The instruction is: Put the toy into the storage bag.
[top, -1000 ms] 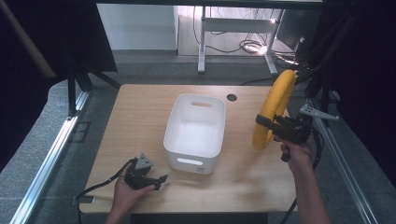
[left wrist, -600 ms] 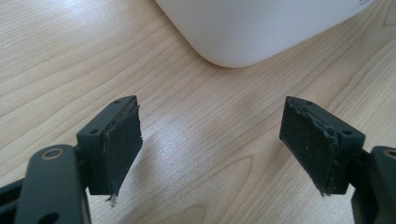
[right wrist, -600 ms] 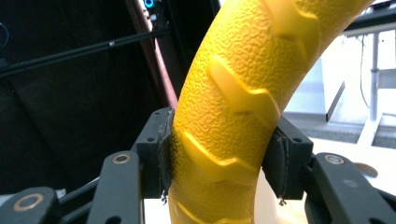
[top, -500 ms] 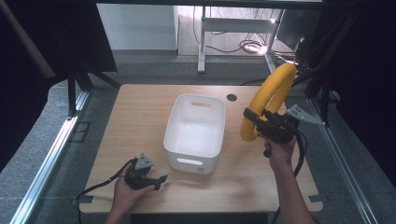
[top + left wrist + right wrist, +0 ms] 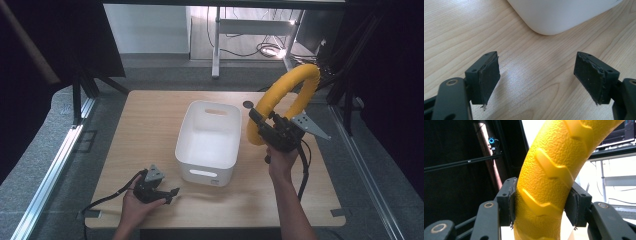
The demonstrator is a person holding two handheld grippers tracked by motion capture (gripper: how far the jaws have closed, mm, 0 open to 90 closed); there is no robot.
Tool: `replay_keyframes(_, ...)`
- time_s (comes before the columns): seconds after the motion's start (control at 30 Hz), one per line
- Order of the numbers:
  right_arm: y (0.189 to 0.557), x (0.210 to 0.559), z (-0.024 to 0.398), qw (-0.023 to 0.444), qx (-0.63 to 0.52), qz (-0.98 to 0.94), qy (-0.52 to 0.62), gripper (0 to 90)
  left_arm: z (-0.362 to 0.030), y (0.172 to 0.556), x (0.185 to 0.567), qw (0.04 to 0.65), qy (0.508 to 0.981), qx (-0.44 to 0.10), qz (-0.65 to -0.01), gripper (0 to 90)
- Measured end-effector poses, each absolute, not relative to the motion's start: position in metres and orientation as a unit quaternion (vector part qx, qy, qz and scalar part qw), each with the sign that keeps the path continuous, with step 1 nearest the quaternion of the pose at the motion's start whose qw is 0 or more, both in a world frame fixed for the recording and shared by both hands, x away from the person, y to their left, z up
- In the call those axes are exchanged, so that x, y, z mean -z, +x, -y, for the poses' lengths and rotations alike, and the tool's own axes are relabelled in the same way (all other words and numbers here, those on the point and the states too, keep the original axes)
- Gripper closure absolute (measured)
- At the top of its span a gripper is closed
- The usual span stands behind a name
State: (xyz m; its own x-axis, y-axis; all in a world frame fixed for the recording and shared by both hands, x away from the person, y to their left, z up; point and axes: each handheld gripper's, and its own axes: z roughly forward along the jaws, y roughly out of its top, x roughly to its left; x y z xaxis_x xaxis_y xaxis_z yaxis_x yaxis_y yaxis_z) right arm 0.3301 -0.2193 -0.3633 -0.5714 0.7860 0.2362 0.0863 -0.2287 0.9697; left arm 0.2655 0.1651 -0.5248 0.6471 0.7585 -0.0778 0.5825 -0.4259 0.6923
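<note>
Here, in the high view, a white rectangular plastic tub (image 5: 210, 137) with slotted handles stands near the middle of the light wooden table (image 5: 150, 120), and nothing lies inside it; its pale floor and walls are bare. To the right of the tub, raised above the tabletop, the right gripper (image 5: 261, 124) is clenched on a yellow textured foam ring (image 5: 287, 97), which stands on edge and arches up and away from the tub's right rim. The ring's lower end hangs just beside that rim, outside the tub. A small dark round hole (image 5: 247, 105) sits in the table just beyond the tub's far right corner. In front of the tub's near left corner, the left gripper (image 5: 172, 192) rests low on the table in the person's hand, its tips turned toward the tub.

In the left gripper view, the two black jaws stand wide apart with only bare wood between them; a rounded corner of the tub (image 5: 559, 15) lies just ahead, apart from the pads.

In the right gripper view, both pads press into the ring (image 5: 549, 175) from either side, gripping its ridged, pebbled surface.
</note>
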Motion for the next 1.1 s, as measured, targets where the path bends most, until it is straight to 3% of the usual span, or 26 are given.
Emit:
replay_keyframes(0.53, 0.324, 0.353, 0.205, 0.297, -0.678, -0.558, 0.375, 49.0, -0.166, 0.265, 0.524, 0.355, 0.835, -0.125, -0.402, 20.8)
replay_keyframes(1.1, 0.313, 0.309, 0.177, 0.327, -0.686, -0.561, 0.327, 48.9, -0.165, 0.265, 0.525, 0.355, 0.835, -0.123, -0.402, 20.5)
